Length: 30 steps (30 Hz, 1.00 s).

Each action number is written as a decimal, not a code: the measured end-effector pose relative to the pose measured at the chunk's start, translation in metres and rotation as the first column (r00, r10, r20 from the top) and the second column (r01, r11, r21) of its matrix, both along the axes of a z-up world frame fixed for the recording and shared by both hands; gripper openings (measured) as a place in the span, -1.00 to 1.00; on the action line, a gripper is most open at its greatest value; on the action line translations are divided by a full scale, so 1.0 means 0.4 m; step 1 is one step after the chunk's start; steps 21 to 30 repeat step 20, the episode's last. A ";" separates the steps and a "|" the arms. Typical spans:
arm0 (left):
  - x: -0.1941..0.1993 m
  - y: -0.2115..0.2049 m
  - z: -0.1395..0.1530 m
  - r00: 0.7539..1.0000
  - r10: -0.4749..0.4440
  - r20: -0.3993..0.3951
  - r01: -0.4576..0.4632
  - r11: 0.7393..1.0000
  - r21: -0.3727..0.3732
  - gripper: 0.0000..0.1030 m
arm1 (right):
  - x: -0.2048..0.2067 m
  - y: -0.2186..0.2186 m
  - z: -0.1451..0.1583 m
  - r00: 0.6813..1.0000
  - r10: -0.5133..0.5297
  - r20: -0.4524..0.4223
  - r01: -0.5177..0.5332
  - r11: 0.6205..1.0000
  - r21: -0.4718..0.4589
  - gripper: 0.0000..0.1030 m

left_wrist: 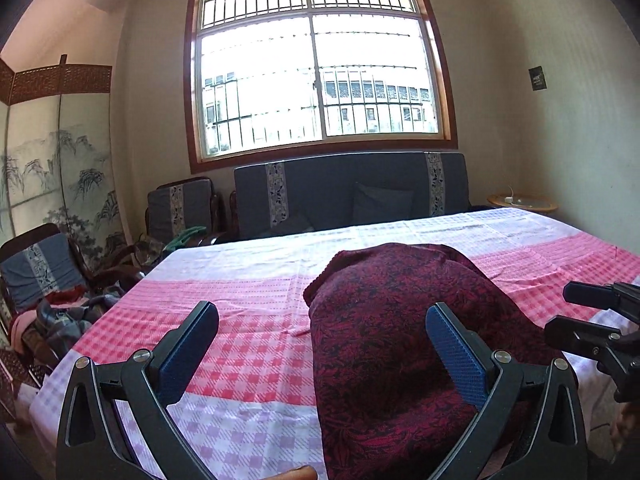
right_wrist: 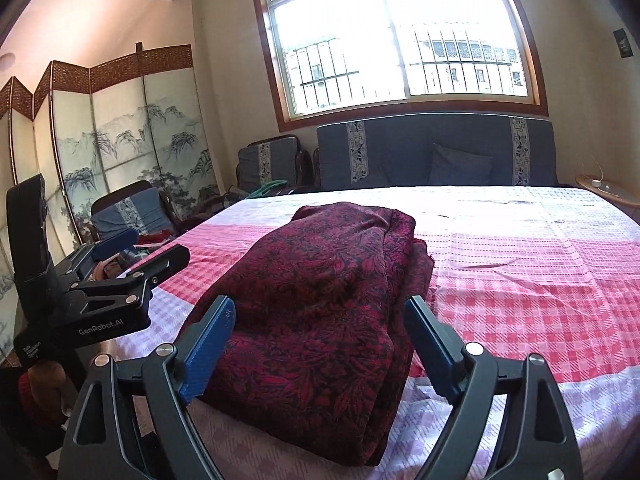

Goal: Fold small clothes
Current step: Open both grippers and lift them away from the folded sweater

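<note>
Right wrist view: dark red floral-patterned folded cloth (right_wrist: 320, 304) lies at 12 o'clock on the pink-checked desk (right_wrist: 520, 300), both hand-held grippers, right (right_wrist: 320, 344) and left (right_wrist: 148, 252), gaping empty; next, smooth edges before setting aside.

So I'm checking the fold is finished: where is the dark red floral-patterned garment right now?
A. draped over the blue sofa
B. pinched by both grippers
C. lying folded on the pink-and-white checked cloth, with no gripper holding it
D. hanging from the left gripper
C: the dark red floral-patterned garment lies folded on the pink-and-white checked cloth, and the left gripper and right gripper are both open.
</note>
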<state>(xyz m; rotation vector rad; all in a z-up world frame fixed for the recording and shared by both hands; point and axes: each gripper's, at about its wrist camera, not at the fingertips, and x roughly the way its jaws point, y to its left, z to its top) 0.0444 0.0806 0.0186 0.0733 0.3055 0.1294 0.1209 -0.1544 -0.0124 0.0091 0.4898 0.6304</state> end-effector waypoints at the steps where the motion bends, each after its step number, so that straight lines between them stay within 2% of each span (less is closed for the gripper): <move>1: -0.002 -0.001 0.005 1.000 -0.011 -0.002 0.011 1.000 -0.008 1.00 | -0.001 0.001 0.002 1.000 0.000 0.000 0.000 1.000 0.000 0.64; 6: 0.007 0.005 0.025 0.997 -0.071 -0.037 0.068 0.994 -0.081 1.00 | 0.001 0.005 0.000 1.000 0.003 -0.010 -0.003 1.000 0.002 0.64; 12: 0.020 0.004 0.027 0.992 -0.102 -0.071 0.093 0.989 -0.119 1.00 | 0.000 0.014 -0.002 1.000 0.013 -0.008 -0.013 1.000 -0.006 0.65; 16: 0.018 -0.012 0.027 0.999 -0.013 -0.032 0.011 0.999 -0.047 1.00 | 0.001 0.015 -0.001 1.000 0.012 -0.009 -0.012 1.000 -0.008 0.66; 30: 0.018 -0.006 0.028 1.000 -0.002 -0.023 0.000 0.998 -0.064 1.00 | 0.000 0.016 0.005 1.000 0.004 -0.001 -0.004 1.000 -0.011 0.70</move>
